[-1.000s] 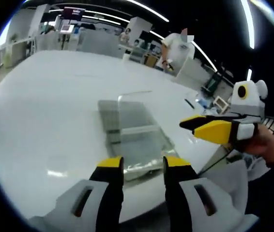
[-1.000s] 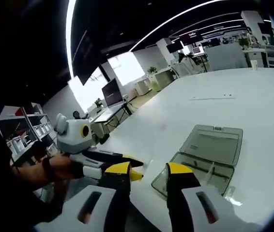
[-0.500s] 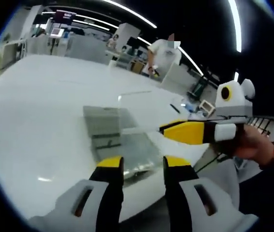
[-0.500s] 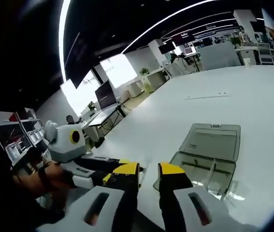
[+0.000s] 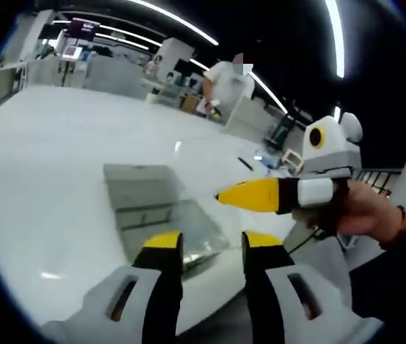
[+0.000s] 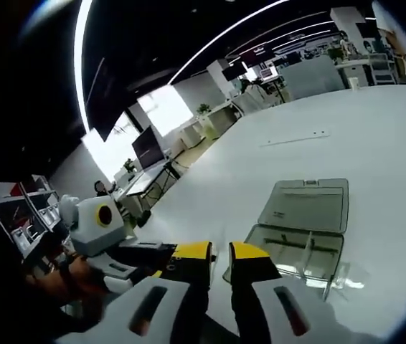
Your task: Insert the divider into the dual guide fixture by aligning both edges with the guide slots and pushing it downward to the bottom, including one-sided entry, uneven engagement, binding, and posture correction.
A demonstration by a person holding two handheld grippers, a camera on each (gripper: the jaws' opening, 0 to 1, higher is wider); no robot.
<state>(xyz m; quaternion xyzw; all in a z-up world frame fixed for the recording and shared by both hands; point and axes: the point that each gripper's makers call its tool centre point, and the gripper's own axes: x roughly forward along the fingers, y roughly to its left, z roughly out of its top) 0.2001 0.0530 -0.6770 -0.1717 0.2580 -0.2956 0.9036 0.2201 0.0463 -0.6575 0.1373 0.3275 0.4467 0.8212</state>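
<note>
A clear plastic box, the guide fixture (image 5: 161, 215) (image 6: 295, 252), lies on the white table (image 5: 38, 165) with its lid (image 6: 305, 205) folded open flat beside it. Thin clear ribs show inside; I cannot pick out the divider. My left gripper (image 5: 211, 244) hovers at the fixture's near end, open, with nothing between its yellow tips. My right gripper (image 6: 220, 252) stands short of the fixture's near corner, its jaws drawn together on nothing. The right gripper (image 5: 226, 196) reaches in over the fixture, held by a hand (image 5: 364, 211). The left gripper (image 6: 149, 254) is at the left.
The white table (image 6: 361, 129) stretches wide beyond the fixture. A person in a white top (image 5: 228, 82) stands at its far side. Desks, monitors (image 6: 148, 147) and shelves (image 6: 16, 208) line the room's edges. The near table edge runs just under both grippers.
The right gripper's jaws have drawn together from a wide gap. In the left gripper view, the right gripper has moved left over the fixture. Both views have shifted a little.
</note>
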